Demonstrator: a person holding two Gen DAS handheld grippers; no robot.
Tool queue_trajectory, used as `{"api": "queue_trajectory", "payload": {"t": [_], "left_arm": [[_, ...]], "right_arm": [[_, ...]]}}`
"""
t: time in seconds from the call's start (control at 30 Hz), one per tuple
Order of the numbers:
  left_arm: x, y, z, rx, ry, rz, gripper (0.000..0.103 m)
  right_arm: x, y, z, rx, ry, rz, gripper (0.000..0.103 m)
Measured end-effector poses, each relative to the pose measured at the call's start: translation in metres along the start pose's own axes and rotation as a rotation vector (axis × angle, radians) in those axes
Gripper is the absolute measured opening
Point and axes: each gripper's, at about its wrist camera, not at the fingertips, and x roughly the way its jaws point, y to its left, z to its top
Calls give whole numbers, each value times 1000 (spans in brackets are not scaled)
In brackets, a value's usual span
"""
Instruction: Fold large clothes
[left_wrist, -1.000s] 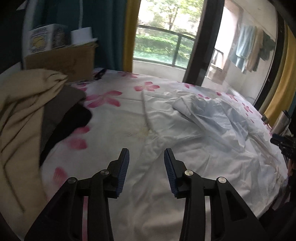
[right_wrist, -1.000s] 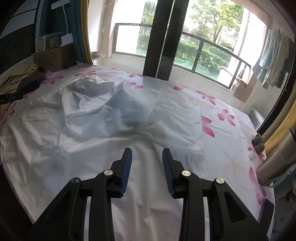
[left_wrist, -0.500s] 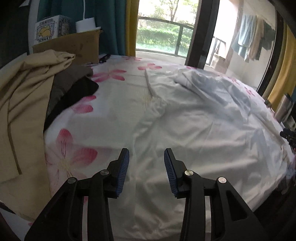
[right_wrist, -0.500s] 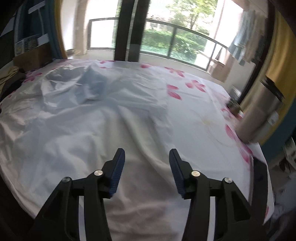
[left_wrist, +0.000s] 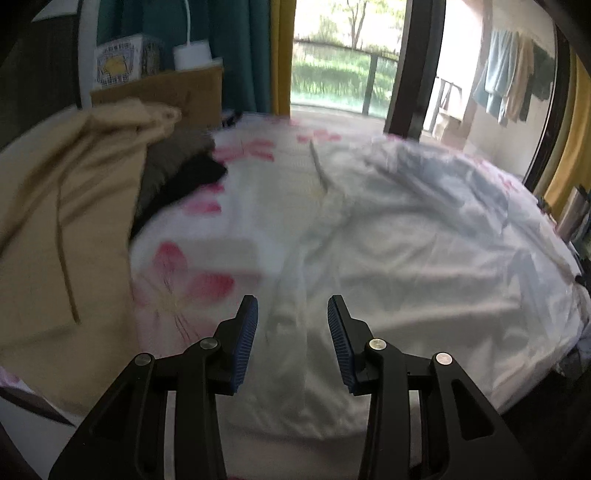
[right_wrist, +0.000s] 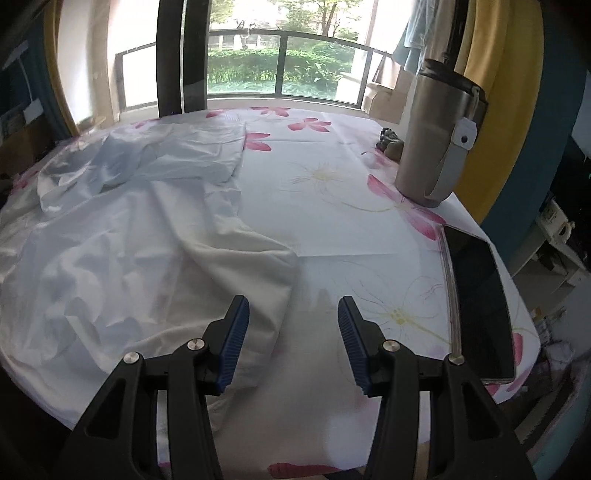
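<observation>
Both hand-held grippers, the left (left_wrist: 291, 317) and the right (right_wrist: 291, 317), hover released, nothing between their pads, above the rumpled white garment (right_wrist: 122, 258) at the bed's (right_wrist: 332, 206) near edge.

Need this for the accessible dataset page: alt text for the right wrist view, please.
Open right tongs hang over the near edge of a crumpled white garment spread on a flower-print sheet, with nothing between their blue pads. To the right stand a steel tumbler and a dark tablet; a balcony window fills the background.
</observation>
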Motion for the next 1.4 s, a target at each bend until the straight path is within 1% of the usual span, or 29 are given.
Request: {"api": "queue_trajectory", "payload": {"t": [0.07, 0.13, 0.2, 0.23, 0.3, 0.4, 0.43, 0.47, 0.5, 0.53, 0.57, 0.6, 0.63, 0.73, 0.8, 1.0, 1.1, 1.4], "left_arm": [[4, -2, -5, 12, 38, -24, 42], [3, -7, -8, 51, 56, -38, 53], [1, -10, -12, 79, 73, -45, 55], [0, -11, -15, 76, 70, -37, 55], [-3, -12, -21, 50, 46, -10, 55], [-3, -21, -25, 39, 20, 67, 55], [-3, -26, -27, 46, 11, 91, 55], [-4, -28, -29, 51, 1, 92, 55], [-5, -28, -30, 53, -3, 85, 55], [-6, -29, -30, 58, -4, 81, 53], [-6, -31, -31, 74, -2, 65, 44], [-8, -34, -31, 105, -3, 47, 13], [-9, -38, -32, 129, 5, 30, 4], [-12, -43, -33, 151, 16, -4, 3], [-17, -41, -29, 141, -2, -11, 3], [-45, -37, 0, 149, -145, -8, 3], [-54, -38, 15, 158, -200, -7, 3], [-58, -40, 47, 162, -261, -11, 3]], "right_arm": [[3, -1, 1, 12, 2, 23, 51], [11, 2, 5, 14, 13, 43, 51], [19, 4, 5, 20, 37, 84, 51], [21, 7, 4, 23, 41, 103, 51], [19, 15, 2, 14, 23, 135, 51], [19, 28, -1, -17, 10, 124, 51], [18, 32, -2, -30, 6, 129, 46], [17, 33, -2, -36, 4, 140, 39], [15, 37, -3, -45, 2, 152, 21], [13, 40, -4, -61, 4, 169, 7], [12, 45, -4, -77, 8, 182, 6], [11, 49, -5, -96, 7, 181, 6], [10, 53, -5, -110, 8, 192, 6], [5, 60, -3, -132, -3, 211, 5], [-1, 61, 1, -133, -25, 208, 5], [-22, 56, 21, -132, -100, 167, 5], [-30, 53, 33, -132, -131, 161, 5], [-37, 54, 69, -127, -193, 166, 5]]}}
